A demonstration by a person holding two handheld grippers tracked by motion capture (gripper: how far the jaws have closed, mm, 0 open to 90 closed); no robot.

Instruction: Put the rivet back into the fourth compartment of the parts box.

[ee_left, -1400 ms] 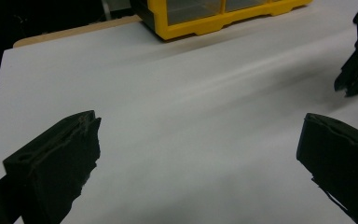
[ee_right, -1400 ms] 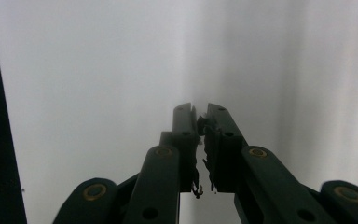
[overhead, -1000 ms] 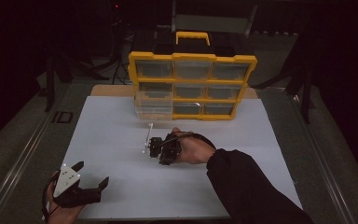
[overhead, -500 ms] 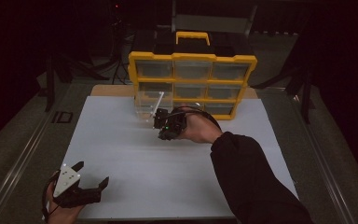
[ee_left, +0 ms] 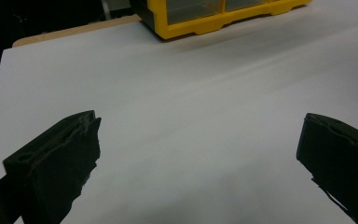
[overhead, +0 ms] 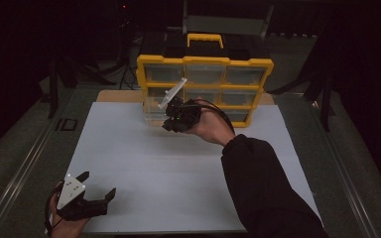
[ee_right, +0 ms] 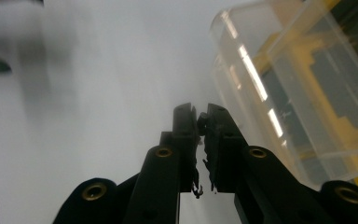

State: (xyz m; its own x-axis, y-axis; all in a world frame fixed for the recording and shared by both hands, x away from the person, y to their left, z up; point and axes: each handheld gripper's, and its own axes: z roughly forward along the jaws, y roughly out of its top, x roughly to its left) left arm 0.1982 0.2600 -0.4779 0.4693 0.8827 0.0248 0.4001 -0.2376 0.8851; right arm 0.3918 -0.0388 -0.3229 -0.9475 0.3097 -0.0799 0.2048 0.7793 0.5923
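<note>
A yellow organizer (overhead: 204,61) with clear drawers stands at the back of the white table (overhead: 178,173). One clear drawer (overhead: 153,107) (ee_right: 284,93) sticks out at its lower left. My right gripper (overhead: 168,124) (ee_right: 202,112) hovers just right of that drawer, tilted, with its grey plate up. Its jaws are pressed together on a small dark piece (ee_right: 202,125) that barely shows between the tips. My left gripper (overhead: 99,183) (ee_left: 200,135) rests low at the table's near left corner, jaws wide apart and nothing between them.
The organizer's yellow base (ee_left: 191,28) shows far ahead in the left gripper view. A wooden board edge (overhead: 116,95) lies behind the white sheet. Dark floor and metal rails (overhead: 25,163) flank the table. A black sleeve (overhead: 263,193) crosses the near right.
My right gripper has travelled from the middle of the table back to the pulled-out drawer and has tilted upward. The left gripper has stayed put.
</note>
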